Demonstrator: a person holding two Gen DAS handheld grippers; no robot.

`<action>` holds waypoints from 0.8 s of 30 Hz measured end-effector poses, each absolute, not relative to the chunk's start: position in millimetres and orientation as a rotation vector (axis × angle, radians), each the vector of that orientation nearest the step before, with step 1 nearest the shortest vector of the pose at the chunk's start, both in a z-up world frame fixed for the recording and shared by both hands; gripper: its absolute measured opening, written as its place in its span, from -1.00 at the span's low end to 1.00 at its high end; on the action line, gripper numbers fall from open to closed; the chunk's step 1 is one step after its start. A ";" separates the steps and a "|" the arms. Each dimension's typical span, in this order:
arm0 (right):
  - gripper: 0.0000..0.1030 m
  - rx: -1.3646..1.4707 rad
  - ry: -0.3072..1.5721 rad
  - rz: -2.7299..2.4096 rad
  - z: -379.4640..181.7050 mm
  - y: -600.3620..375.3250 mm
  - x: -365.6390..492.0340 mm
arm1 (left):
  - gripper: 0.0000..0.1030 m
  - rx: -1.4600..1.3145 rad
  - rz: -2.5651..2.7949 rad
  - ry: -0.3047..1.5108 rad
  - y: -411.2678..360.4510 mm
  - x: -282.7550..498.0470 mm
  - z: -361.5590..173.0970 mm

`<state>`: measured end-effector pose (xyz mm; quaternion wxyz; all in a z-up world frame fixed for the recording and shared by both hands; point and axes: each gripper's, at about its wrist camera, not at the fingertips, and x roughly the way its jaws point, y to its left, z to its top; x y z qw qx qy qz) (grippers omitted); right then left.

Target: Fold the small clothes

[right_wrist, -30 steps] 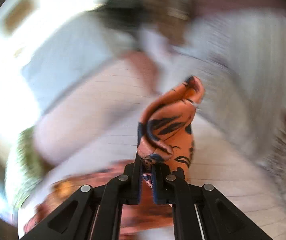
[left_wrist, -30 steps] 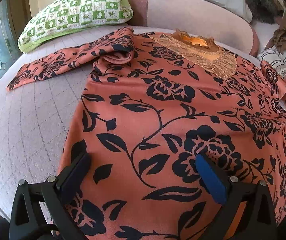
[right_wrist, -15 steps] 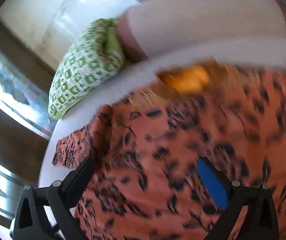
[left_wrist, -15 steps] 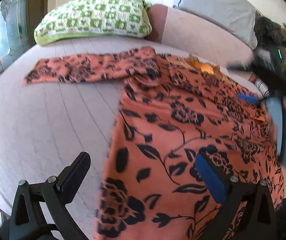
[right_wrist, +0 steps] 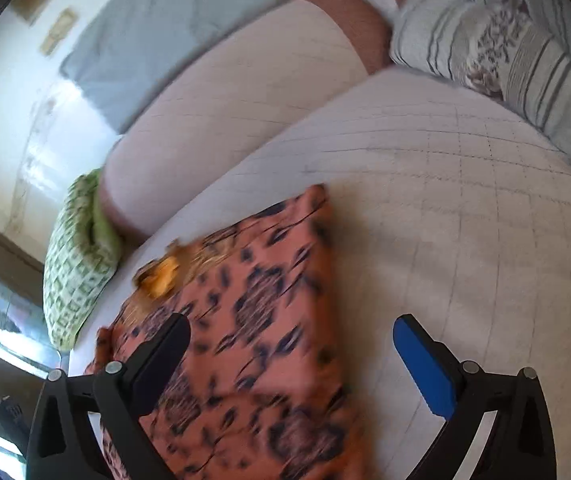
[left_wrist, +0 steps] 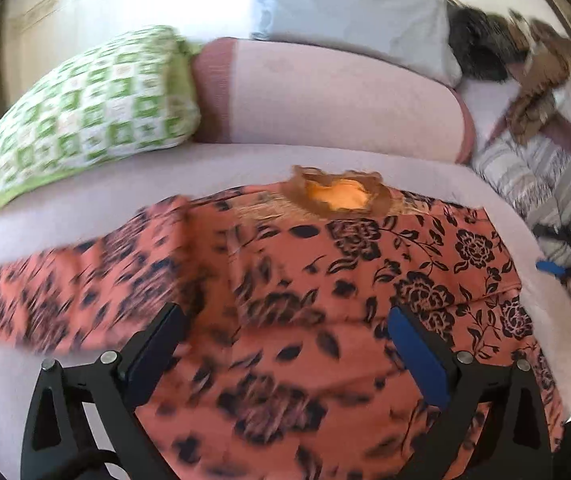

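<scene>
Right tongs [right_wrist: 289,356] newly wide, closing, sleeve-free.

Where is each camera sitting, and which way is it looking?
Left wrist: sits on the left gripper, looking down along its open fingers at the orange flowered top on the bed; the right gripper peeks in at the edge.
Right wrist: sits on the right gripper, jaws wide with nothing gripped, looking down over the top's edge.
Both see the top and the green checked pillow.
</scene>
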<state>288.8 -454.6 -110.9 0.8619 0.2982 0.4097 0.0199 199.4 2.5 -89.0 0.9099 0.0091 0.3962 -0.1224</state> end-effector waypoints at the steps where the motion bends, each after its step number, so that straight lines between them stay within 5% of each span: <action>1: 0.82 0.635 0.874 0.042 -116.0 -462.1 301.1 | 0.97 0.041 -0.248 0.823 -2.6 204.1 -92.0; 4: 0.38 0.690 0.927 0.046 -134.8 -472.4 341.8 | 0.94 0.109 -0.244 0.854 -20.0 224.8 -110.8; 6: 0.37 0.697 0.983 0.073 -148.7 -470.3 365.9 | 0.94 0.127 -0.237 0.871 -24.8 233.4 -120.4; 7: 0.21 0.686 1.018 0.095 -156.5 -465.8 377.2 | 0.94 0.126 -0.240 0.884 -25.9 235.4 -124.4; 8: 0.02 0.637 1.039 0.105 -159.8 -459.4 387.9 | 0.94 0.125 -0.243 0.907 -27.4 239.5 -131.5; 9: -0.73 0.599 1.046 0.104 -158.6 -455.9 392.1 | 0.94 0.126 -0.236 0.928 -27.1 242.7 -139.7; 10: -0.80 0.577 1.046 0.108 -153.2 -452.8 396.9 | 0.94 0.126 -0.233 0.938 -25.5 243.1 -144.1; 14: -0.80 0.186 0.887 0.094 -100.6 -404.3 396.8 | 0.94 0.126 -0.227 0.955 -20.5 243.5 -160.8; 17: -0.72 0.099 1.051 0.042 -138.0 -404.0 417.1 | 0.96 0.120 -0.220 0.964 -20.4 243.0 -161.2; 18: -0.60 0.161 1.062 0.032 -143.3 -414.5 414.5 | 0.95 0.121 -0.229 0.967 -20.5 242.7 -160.0; 21: 0.35 0.349 0.947 -0.049 -134.6 -446.6 379.9 | 0.95 0.124 -0.243 0.918 -16.4 235.7 -145.3; 24: 0.35 0.488 0.885 0.014 -120.8 -455.9 339.9 | 0.95 0.107 -0.252 0.849 -12.2 233.1 -127.7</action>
